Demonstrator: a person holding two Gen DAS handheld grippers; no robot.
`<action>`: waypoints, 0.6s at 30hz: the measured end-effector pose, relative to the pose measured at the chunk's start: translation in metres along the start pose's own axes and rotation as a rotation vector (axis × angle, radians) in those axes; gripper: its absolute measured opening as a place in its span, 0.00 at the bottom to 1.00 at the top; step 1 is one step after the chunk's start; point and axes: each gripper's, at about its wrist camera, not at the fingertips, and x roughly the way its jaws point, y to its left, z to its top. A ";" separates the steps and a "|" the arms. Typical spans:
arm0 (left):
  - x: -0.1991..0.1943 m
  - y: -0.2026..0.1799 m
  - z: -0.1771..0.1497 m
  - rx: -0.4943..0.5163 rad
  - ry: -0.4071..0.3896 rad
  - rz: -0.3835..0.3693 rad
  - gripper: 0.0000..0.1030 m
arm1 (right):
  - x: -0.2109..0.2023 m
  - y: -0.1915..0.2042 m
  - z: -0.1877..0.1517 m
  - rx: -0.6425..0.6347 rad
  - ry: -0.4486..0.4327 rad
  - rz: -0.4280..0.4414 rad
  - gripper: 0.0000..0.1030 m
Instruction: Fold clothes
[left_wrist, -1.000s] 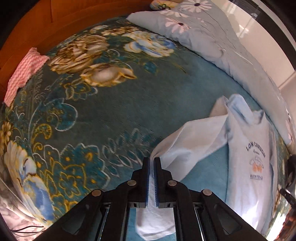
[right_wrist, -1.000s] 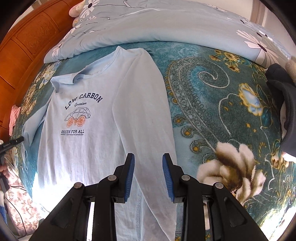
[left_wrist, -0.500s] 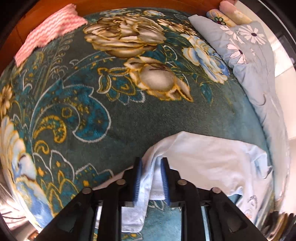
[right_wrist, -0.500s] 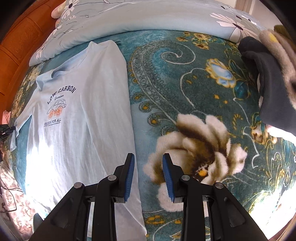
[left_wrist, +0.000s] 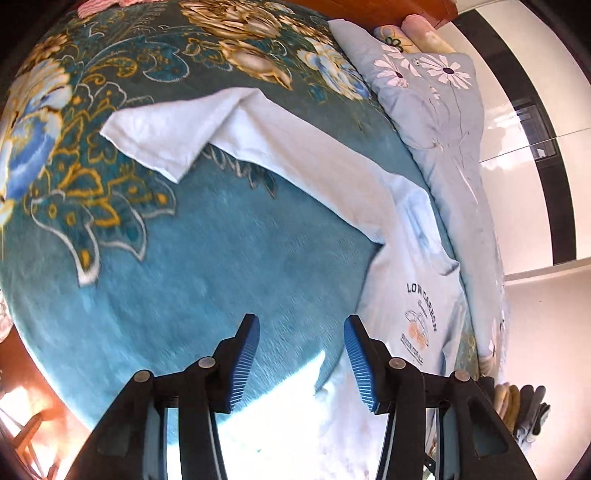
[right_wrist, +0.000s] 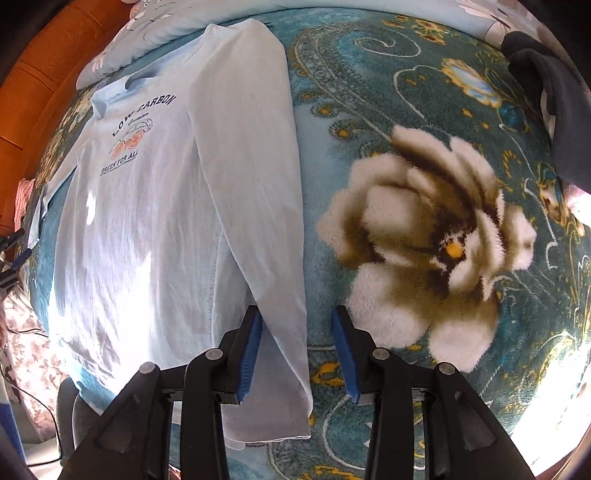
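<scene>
A pale blue long-sleeved shirt (right_wrist: 155, 206) with a "LOW CARBON" print lies face up on a teal floral blanket (right_wrist: 424, 221). In the left wrist view the shirt (left_wrist: 417, 295) lies at the right, and its sleeve (left_wrist: 229, 125) stretches out to the upper left with the cuff end folded over. My left gripper (left_wrist: 301, 354) is open and empty above bare blanket, clear of the sleeve. My right gripper (right_wrist: 297, 343) is open, its jaws standing either side of the other sleeve (right_wrist: 284, 295) near its cuff.
A light blue flowered duvet (left_wrist: 443, 122) lies along the far side of the bed. A wooden headboard (right_wrist: 48, 85) stands at the left. Dark clothing (right_wrist: 550, 110) lies at the right of the bed. A pink patterned cloth (left_wrist: 99, 3) lies near the headboard.
My left gripper was shut on the sleeve, carried it outward, then opened and drew back, leaving the sleeve spread on the blanket. My right gripper moved to the other sleeve's cuff.
</scene>
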 end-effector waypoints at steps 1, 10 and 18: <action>0.002 -0.007 -0.008 0.012 0.008 -0.014 0.50 | -0.002 0.000 0.001 0.009 -0.003 -0.009 0.04; 0.010 -0.046 -0.037 0.081 0.050 -0.059 0.50 | -0.100 -0.001 0.065 -0.212 -0.386 -0.487 0.04; 0.027 -0.049 -0.057 0.080 0.116 -0.057 0.50 | -0.031 0.034 0.015 -0.499 -0.198 -0.478 0.04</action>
